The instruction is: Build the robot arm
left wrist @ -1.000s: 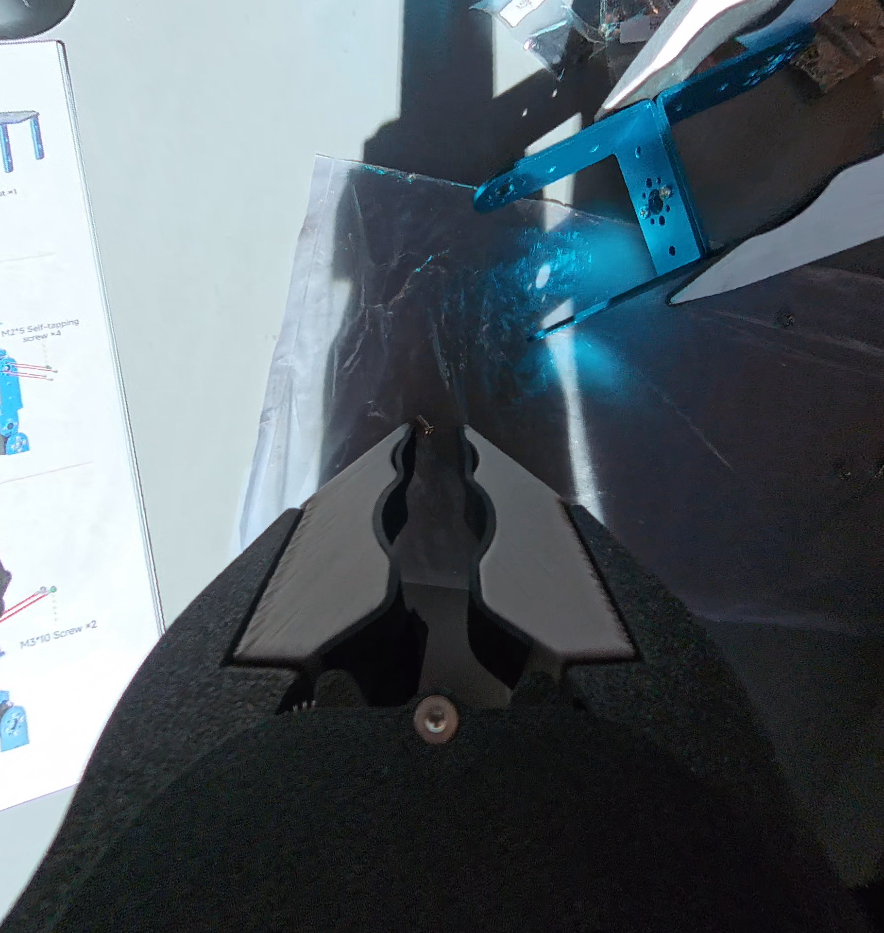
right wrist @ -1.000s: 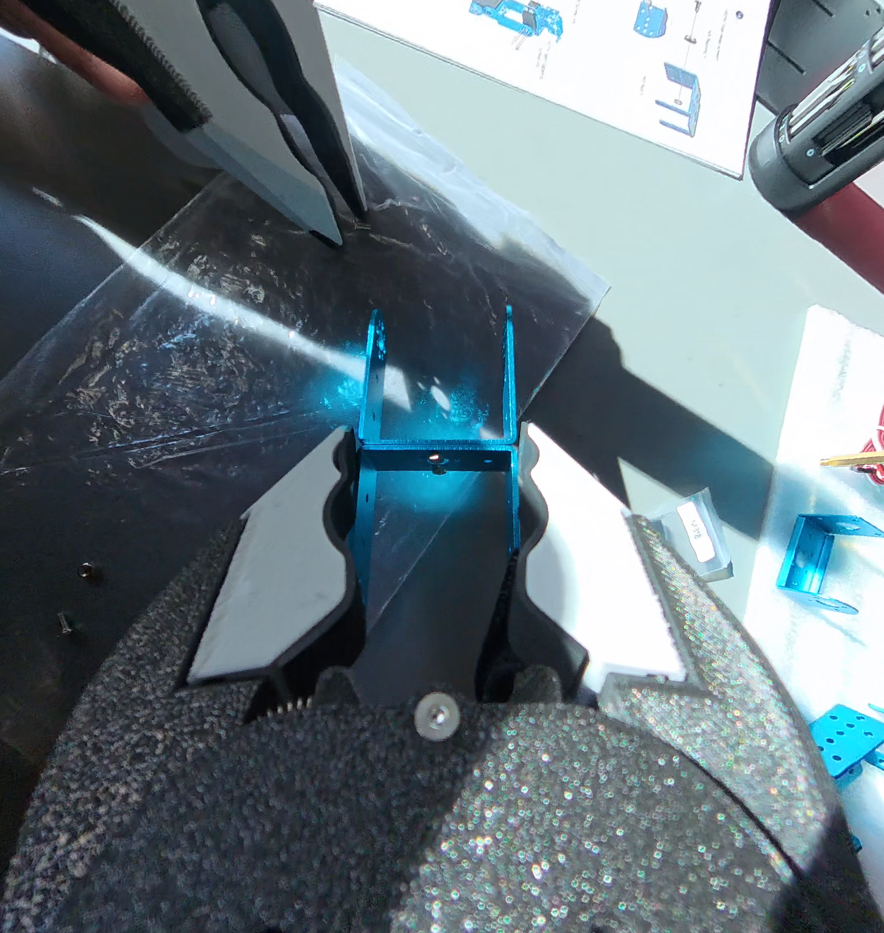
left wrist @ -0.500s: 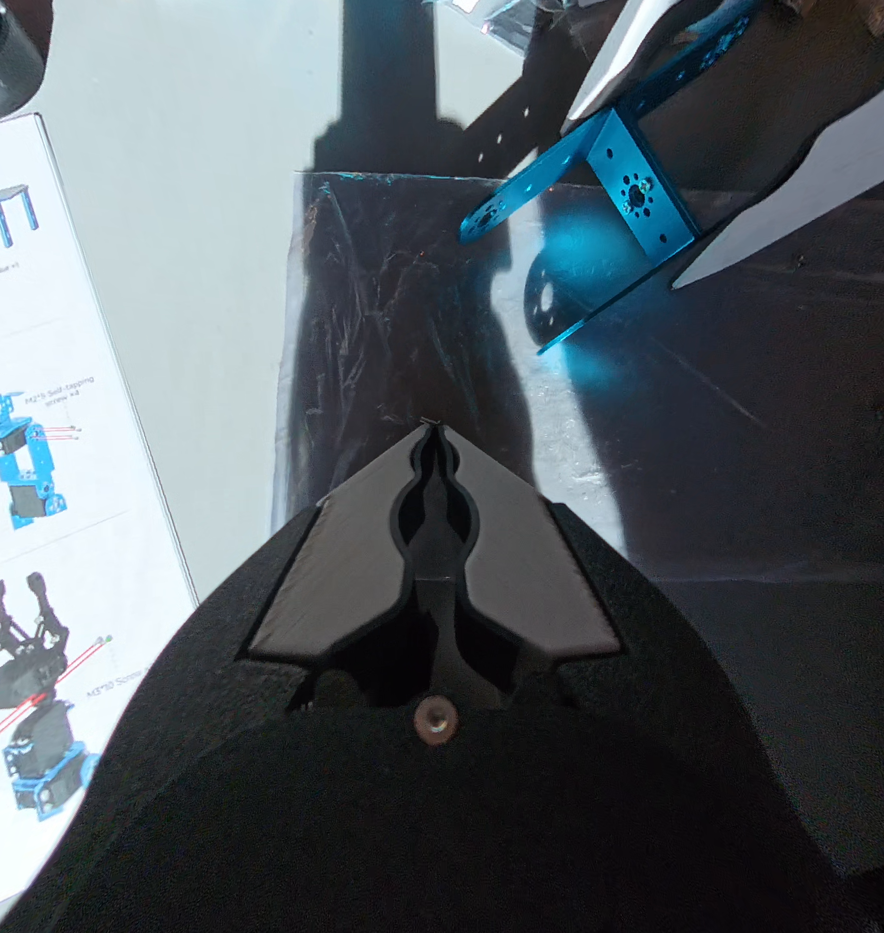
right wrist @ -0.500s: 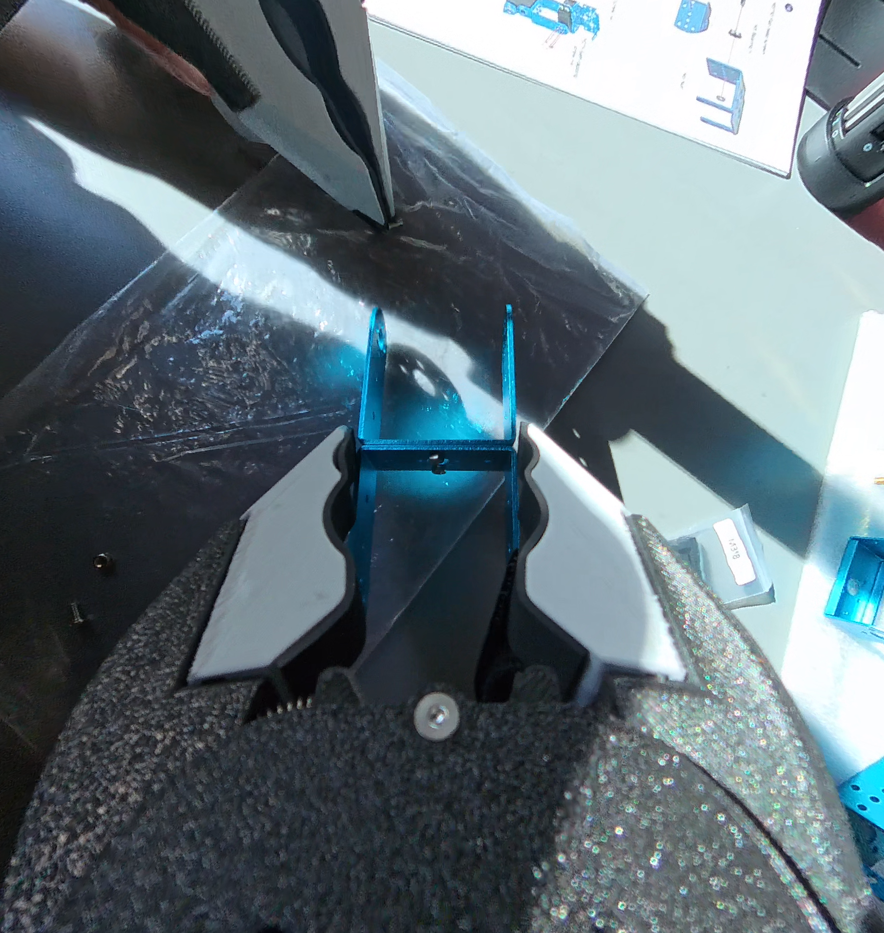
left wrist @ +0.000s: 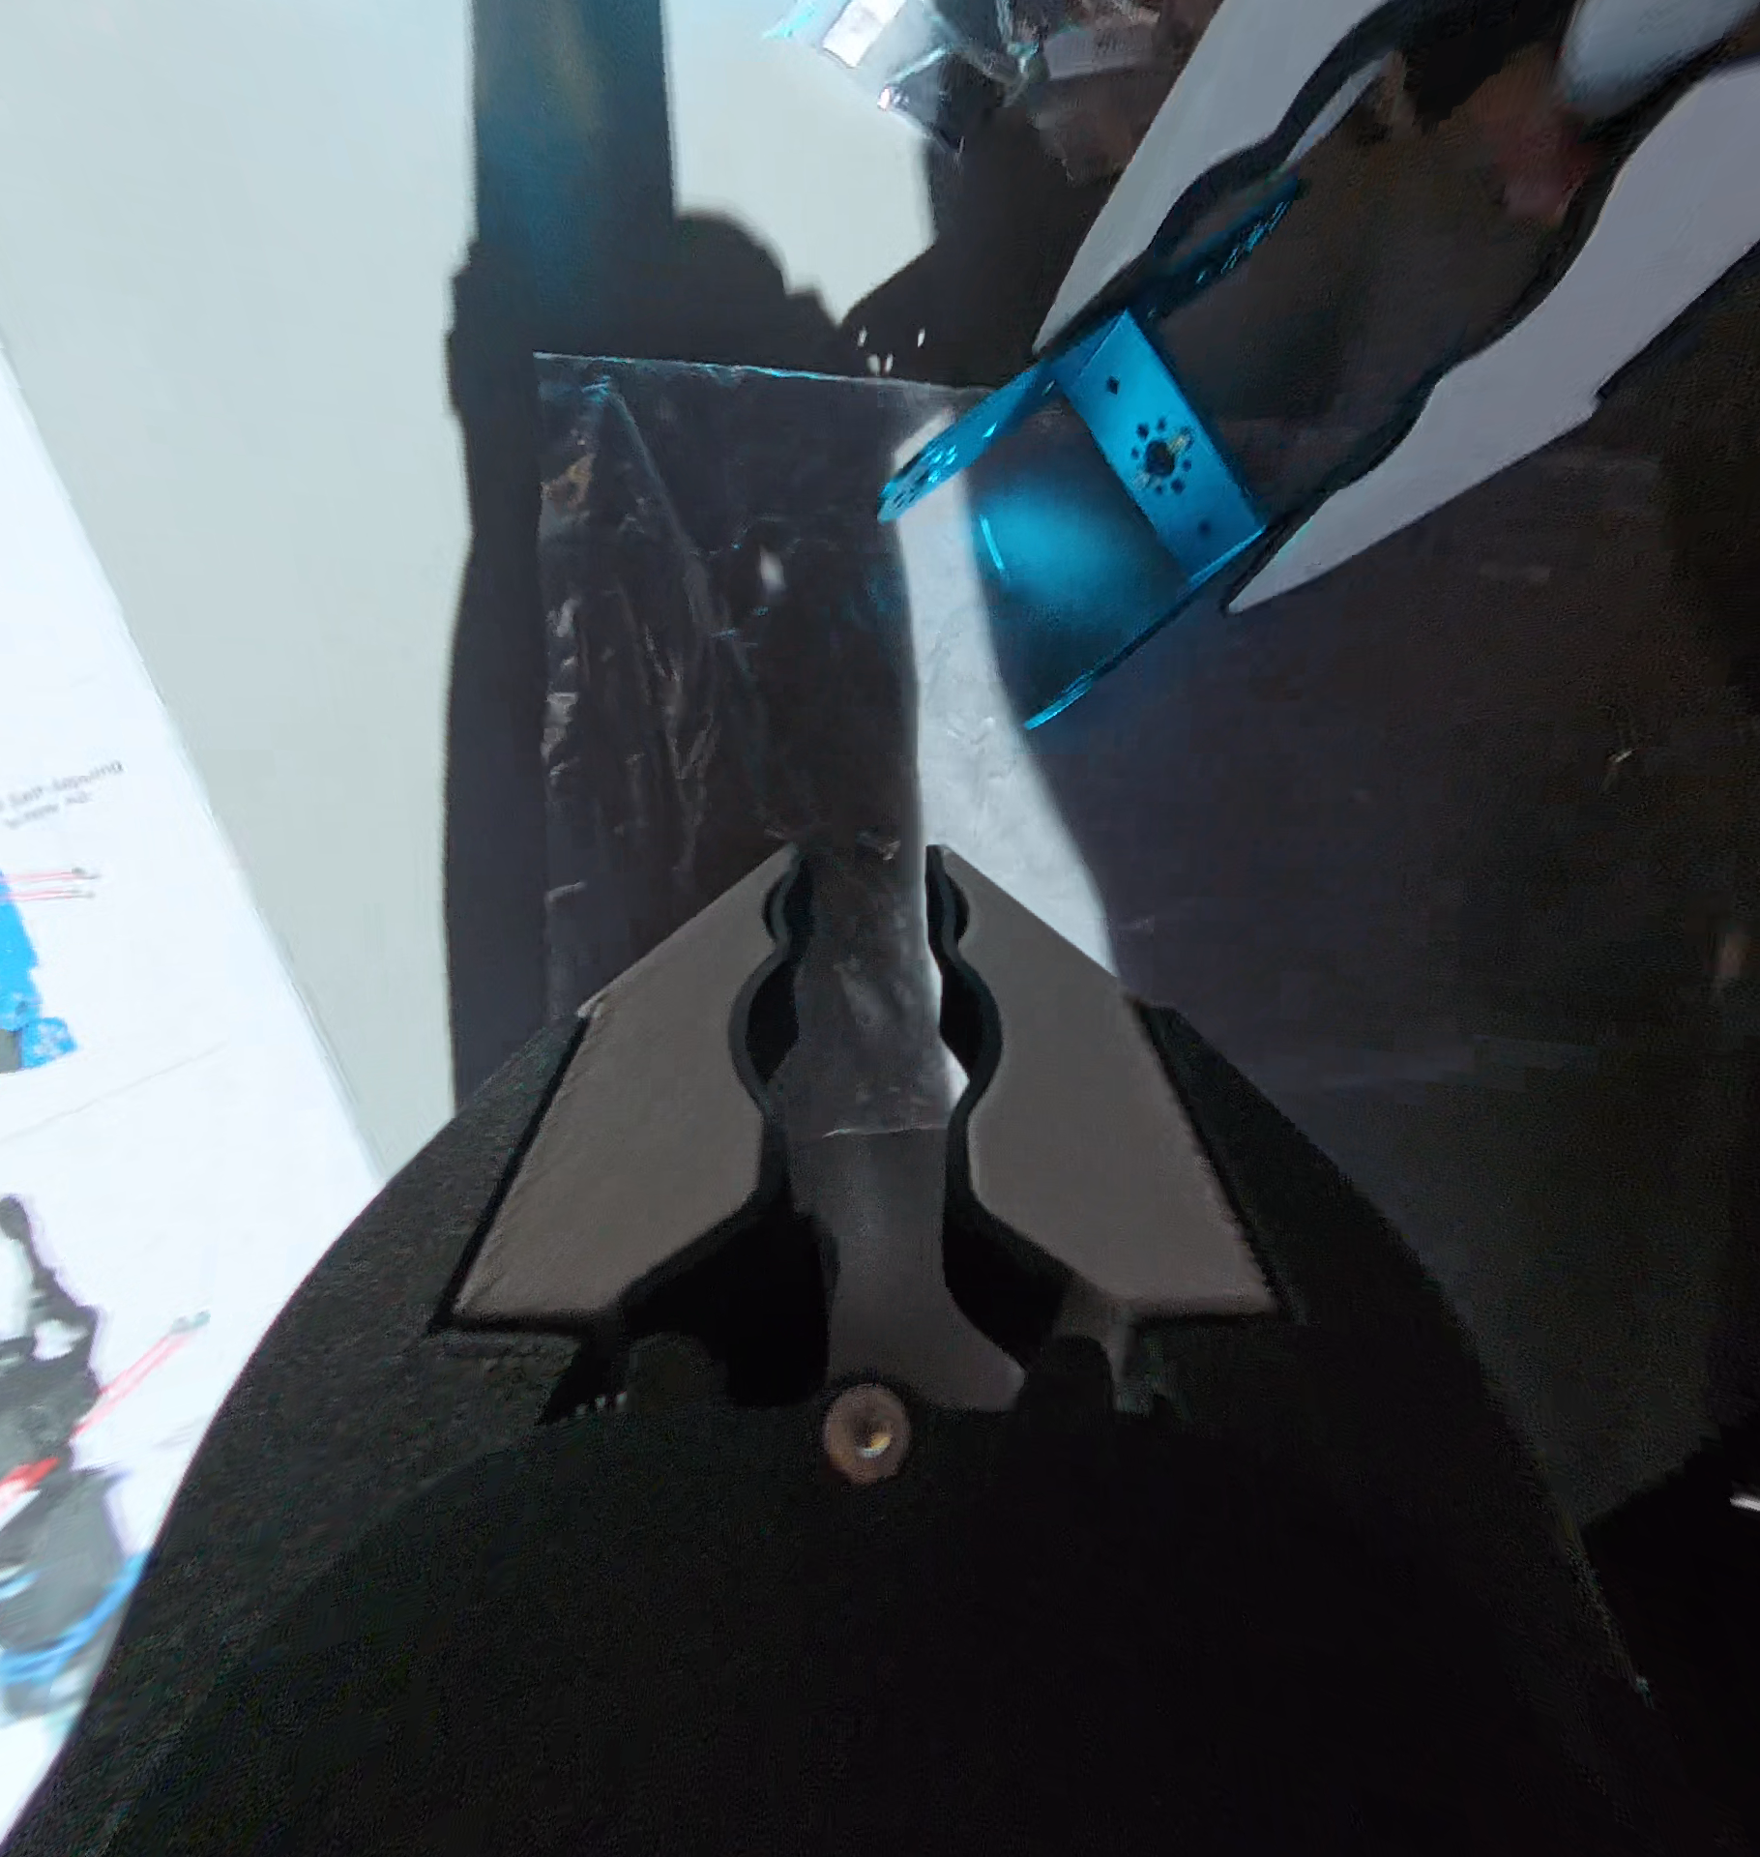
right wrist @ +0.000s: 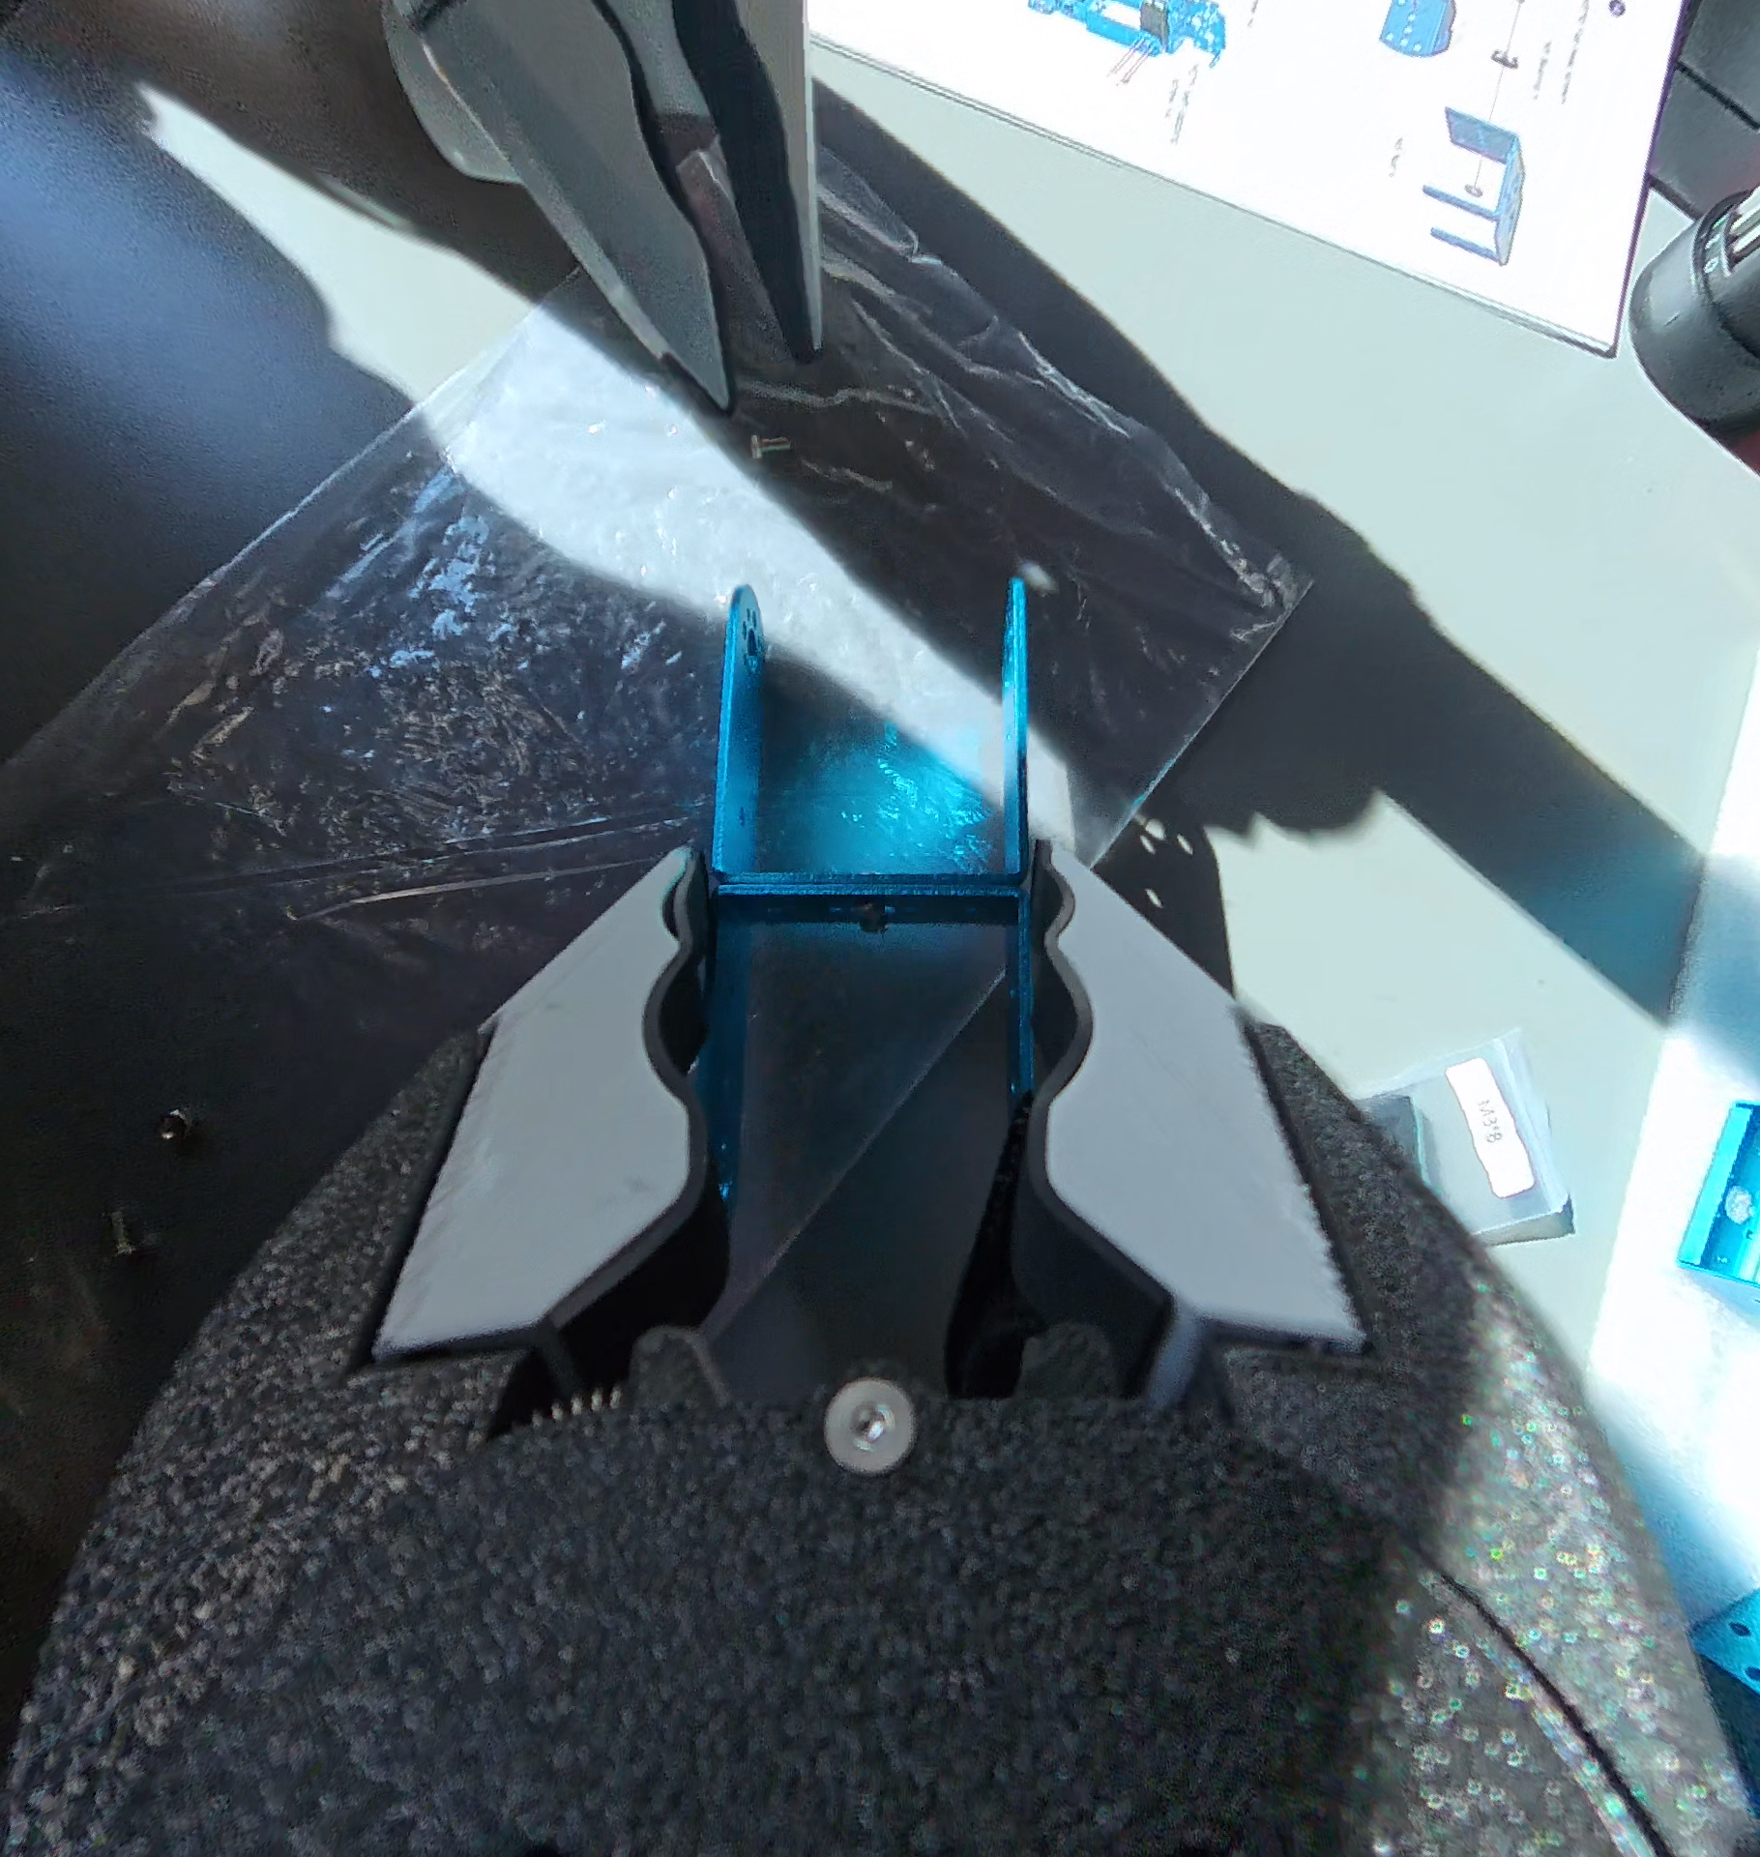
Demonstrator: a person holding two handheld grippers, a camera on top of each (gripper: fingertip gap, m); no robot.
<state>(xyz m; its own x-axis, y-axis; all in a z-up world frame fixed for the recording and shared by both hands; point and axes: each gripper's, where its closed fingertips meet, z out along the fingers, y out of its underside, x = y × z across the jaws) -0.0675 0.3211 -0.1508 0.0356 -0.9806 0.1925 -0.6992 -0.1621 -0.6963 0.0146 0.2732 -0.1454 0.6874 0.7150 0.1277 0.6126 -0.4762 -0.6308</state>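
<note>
My left gripper [left wrist: 864, 854] is slightly open and hovers over a clear plastic bag [left wrist: 675, 603] that lies on a black mat [left wrist: 1459, 904]. A tiny screw [left wrist: 876, 847] lies on the bag right at its tips. In the right wrist view the same screw [right wrist: 765, 447] lies just below the left gripper [right wrist: 765, 377], not touching it. My right gripper [right wrist: 866, 854] is shut on a blue U-shaped metal bracket [right wrist: 730, 754], with the bracket's arms pointing forward above the bag [right wrist: 454, 653]. The bracket [left wrist: 1157, 462] and right gripper [left wrist: 1147, 472] show at the upper right of the left wrist view.
A printed instruction sheet [left wrist: 102, 904] lies to the left and shows at the far side of the right wrist view [right wrist: 1358, 121]. Small labelled bags [right wrist: 1479, 1136], more blue parts [right wrist: 1750, 1206] and a black cylindrical tool [right wrist: 1730, 291] lie at the right. Loose screws [right wrist: 175, 1125] lie on the mat [right wrist: 102, 402].
My left gripper shut at the tiny screw half a second ago; now it has opened and the screw lies on the bag. The right gripper still holds the bracket, shifted a little.
</note>
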